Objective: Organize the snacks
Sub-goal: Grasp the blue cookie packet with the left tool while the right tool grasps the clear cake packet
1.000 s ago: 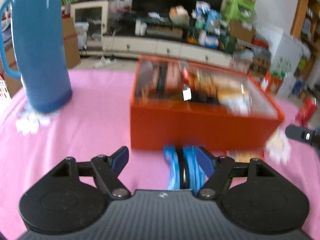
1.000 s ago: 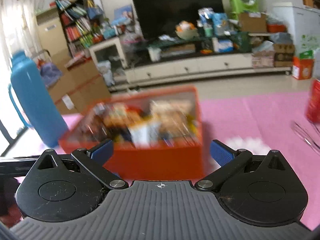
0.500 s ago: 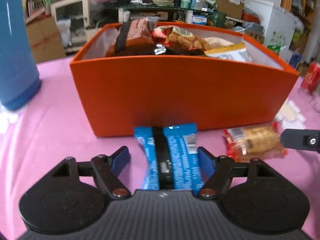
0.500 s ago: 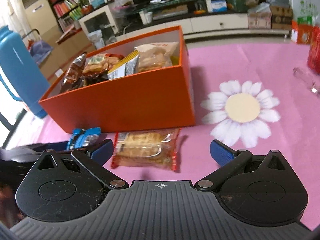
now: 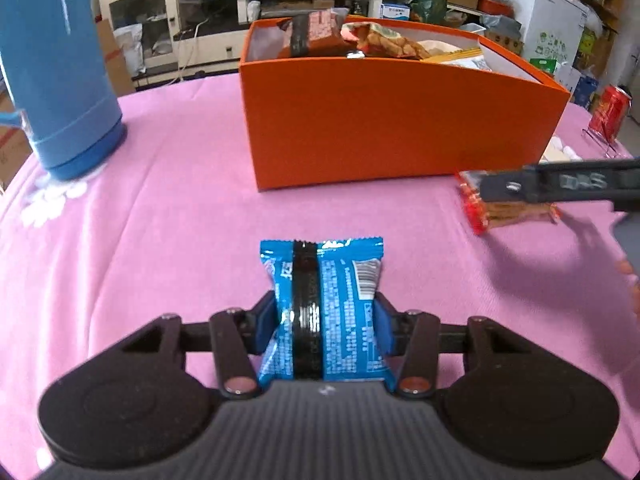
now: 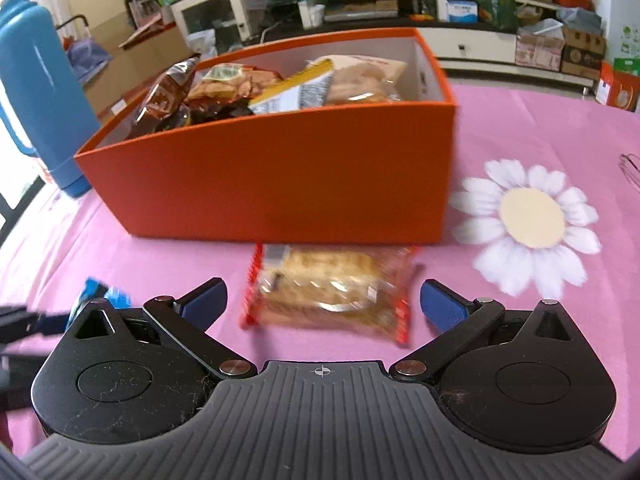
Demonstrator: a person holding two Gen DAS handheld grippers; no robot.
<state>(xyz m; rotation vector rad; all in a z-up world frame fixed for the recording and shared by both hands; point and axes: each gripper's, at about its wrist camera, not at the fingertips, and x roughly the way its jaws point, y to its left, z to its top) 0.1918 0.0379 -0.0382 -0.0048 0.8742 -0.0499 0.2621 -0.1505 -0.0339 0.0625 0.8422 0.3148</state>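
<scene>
Moved: both claws lower than a second ago; orange box (image 5: 400,120) now sharp.
Left claw (image 5: 325,324): jaws just closing, pads pressing both sides of blue snack packet (image 5: 328,304) on the pink surface (image 5: 160,220).
Right claw (image 6: 323,304): jaws wide, straddling biscuit packet (image 6: 332,290) without touching.
Biscuit packet: just beside the box's front wall.
Blue flask (image 5: 52,68): far-left of surface.

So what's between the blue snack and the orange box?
Nothing, just bare pink cloth between the blue snack and the orange box, as the left wrist view shows.
</scene>
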